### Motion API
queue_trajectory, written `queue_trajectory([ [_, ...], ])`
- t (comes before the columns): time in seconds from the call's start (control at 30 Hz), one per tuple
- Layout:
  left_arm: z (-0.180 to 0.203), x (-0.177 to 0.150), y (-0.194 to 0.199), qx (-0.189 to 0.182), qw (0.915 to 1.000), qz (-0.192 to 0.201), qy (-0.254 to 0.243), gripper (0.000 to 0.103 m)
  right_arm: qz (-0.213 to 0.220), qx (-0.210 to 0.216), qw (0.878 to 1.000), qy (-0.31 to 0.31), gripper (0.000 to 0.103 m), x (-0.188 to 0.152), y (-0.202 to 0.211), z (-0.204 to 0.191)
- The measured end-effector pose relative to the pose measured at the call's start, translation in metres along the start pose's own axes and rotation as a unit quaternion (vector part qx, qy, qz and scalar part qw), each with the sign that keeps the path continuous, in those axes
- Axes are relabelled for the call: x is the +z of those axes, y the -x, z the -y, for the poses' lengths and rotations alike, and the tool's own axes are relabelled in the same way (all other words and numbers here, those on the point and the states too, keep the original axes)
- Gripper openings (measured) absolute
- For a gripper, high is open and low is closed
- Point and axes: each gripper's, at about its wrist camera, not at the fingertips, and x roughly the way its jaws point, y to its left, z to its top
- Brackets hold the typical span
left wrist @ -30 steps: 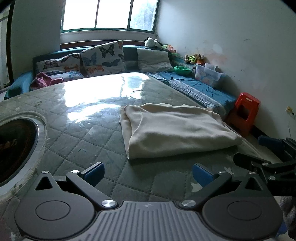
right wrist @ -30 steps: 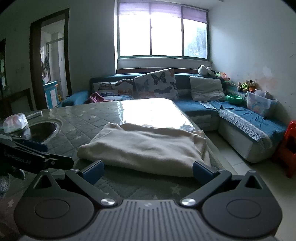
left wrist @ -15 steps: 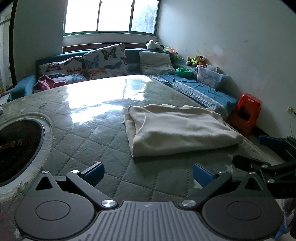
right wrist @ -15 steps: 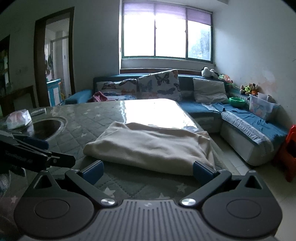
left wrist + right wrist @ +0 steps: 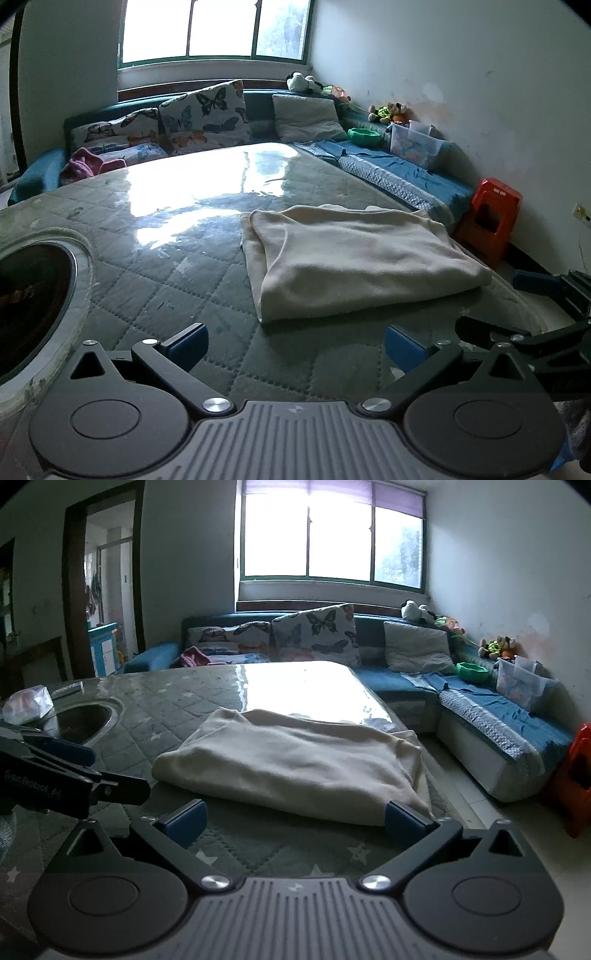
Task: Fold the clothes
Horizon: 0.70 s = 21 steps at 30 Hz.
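Left tongs (image 5: 295, 341) wide apart, empty, hanging just short of the garment's near edge. Right tongs (image 5: 295, 814) likewise wide and empty, right-hand pad just at the garment's near right corner; contact unclear.

Cream garment (image 5: 358, 258) lies on the quilted counter (image 5: 177, 266), toward its right edge, already doubled into a thick slab. Rounded fold faces the tongs; layered loose edges show at its left end.

Long axis seems to run left-right across both views.

Judgement: between folds. Next move likely calls for pinching both near corners and carrying them over evenly.
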Motion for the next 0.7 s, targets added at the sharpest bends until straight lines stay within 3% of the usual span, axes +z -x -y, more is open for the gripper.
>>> queue_trajectory([
  [0.27, -0.005, 0.008, -0.009, 0.002, 1.0000, -0.003, 0.001, 0.103, -0.017, 0.011, 1.000, -0.006, 0.103, 0.004, -0.017, 0.001],
  [0.7, -0.008, 0.013, -0.026, -0.005, 0.9999, -0.010, 0.008, 0.103, -0.040, -0.004, 0.999, -0.013, 0.103, 0.009, -0.043, 0.008],
])
